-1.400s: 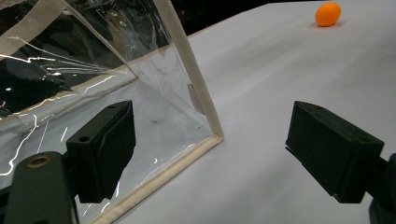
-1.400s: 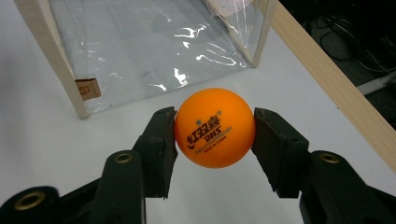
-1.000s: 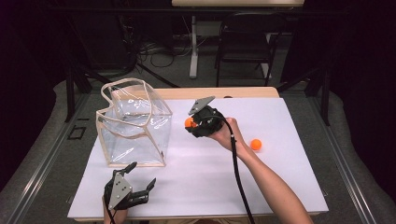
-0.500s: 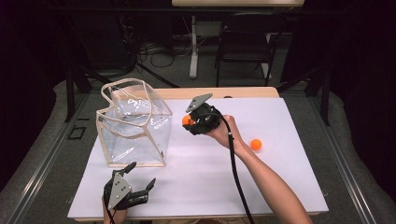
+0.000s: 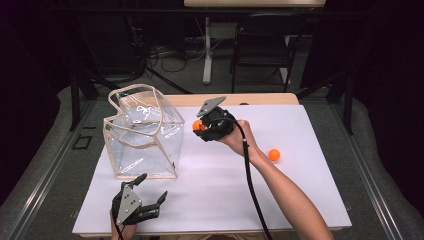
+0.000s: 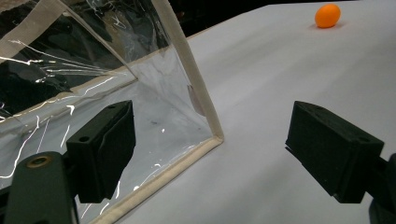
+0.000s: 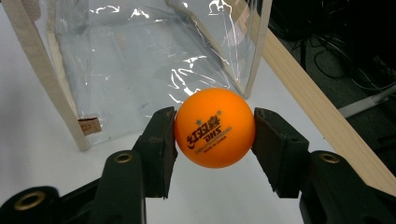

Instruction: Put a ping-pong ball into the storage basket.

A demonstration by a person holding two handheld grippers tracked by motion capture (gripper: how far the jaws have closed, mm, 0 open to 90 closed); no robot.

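My right gripper [image 7: 214, 135] is shut on an orange ping-pong ball [image 7: 215, 127] with printed lettering; both pads press its sides. In the high view that gripper [image 5: 200, 126] hangs just right of a clear plastic bag [image 5: 142, 131] with cream edging, the ball [image 5: 197, 125] at its tip. The bag's side wall [image 7: 140, 60] stands right behind the ball. A second orange ball [image 5: 273, 154] lies on the white table to the right. My left gripper [image 5: 150, 192] rests at the table's front edge, open, nothing between its jaws. It faces the bag's front corner [image 6: 205, 116], with the loose ball [image 6: 327, 15] far off.
The white tabletop [image 5: 210, 185] spreads between the bag and the front edge. A wooden strip [image 7: 322, 112] runs along the table's far edge. A chair [image 5: 260, 45] and cables stand on the dark floor beyond.
My right gripper has drifted slightly left toward the bag, still holding the ball. The left gripper has kept still.
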